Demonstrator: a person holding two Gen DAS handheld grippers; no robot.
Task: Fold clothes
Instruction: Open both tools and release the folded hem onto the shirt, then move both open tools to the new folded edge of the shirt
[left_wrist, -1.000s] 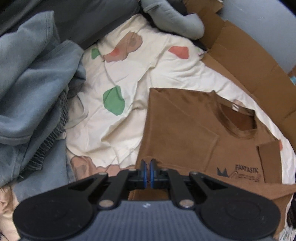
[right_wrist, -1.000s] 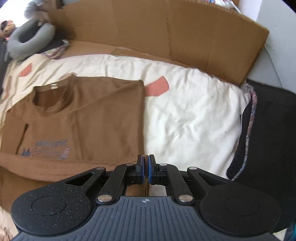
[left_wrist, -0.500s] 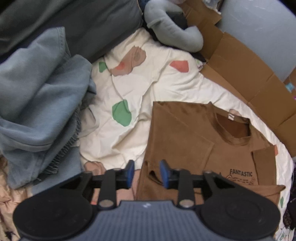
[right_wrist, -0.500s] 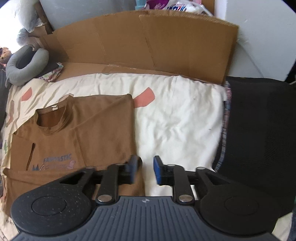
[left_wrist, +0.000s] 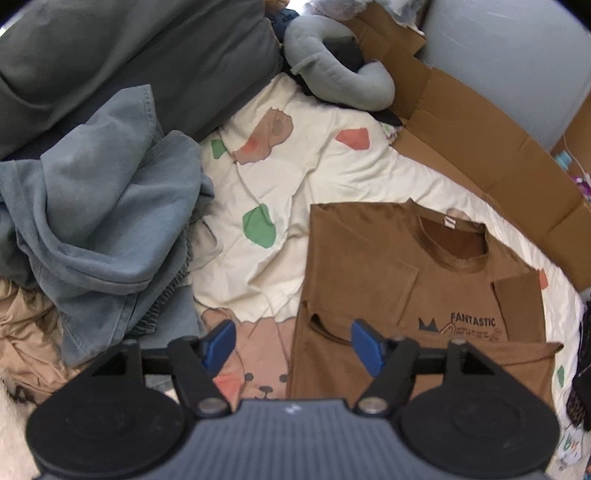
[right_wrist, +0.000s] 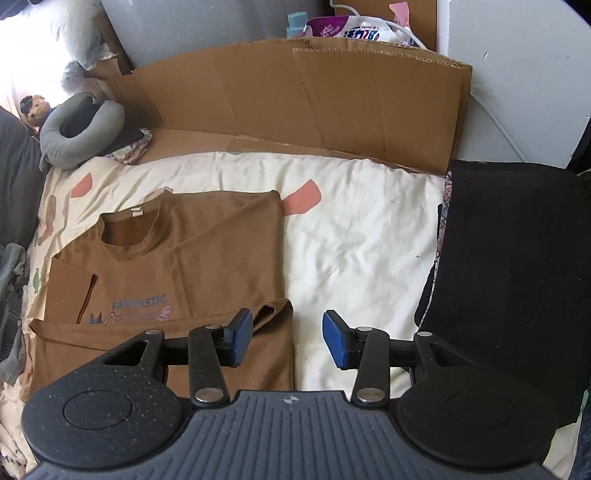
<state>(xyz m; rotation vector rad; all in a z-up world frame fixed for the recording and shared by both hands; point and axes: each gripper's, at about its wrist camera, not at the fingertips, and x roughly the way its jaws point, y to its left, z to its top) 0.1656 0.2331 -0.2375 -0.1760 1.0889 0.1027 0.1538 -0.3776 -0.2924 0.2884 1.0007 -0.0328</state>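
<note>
A brown T-shirt (left_wrist: 388, 280) with "FANTASTIC" print lies flat on the cream patterned sheet (left_wrist: 280, 184), sleeves folded in and its bottom part folded up over the print. It also shows in the right wrist view (right_wrist: 207, 258). My left gripper (left_wrist: 291, 347) is open and empty above the shirt's left lower corner. My right gripper (right_wrist: 288, 338) is open and empty above the shirt's right lower corner, where the folded hem (right_wrist: 273, 314) lies.
A heap of blue-grey clothes (left_wrist: 92, 206) lies to the left, a grey neck pillow (left_wrist: 332, 81) at the back. Brown cardboard (right_wrist: 314, 99) lines the far edge. A black cloth (right_wrist: 517, 266) lies on the right of the sheet.
Both grippers were shut on the shirt's hem, then opened and let it go. Both have pulled back and up; the folded-up hem now rests on the shirt.
</note>
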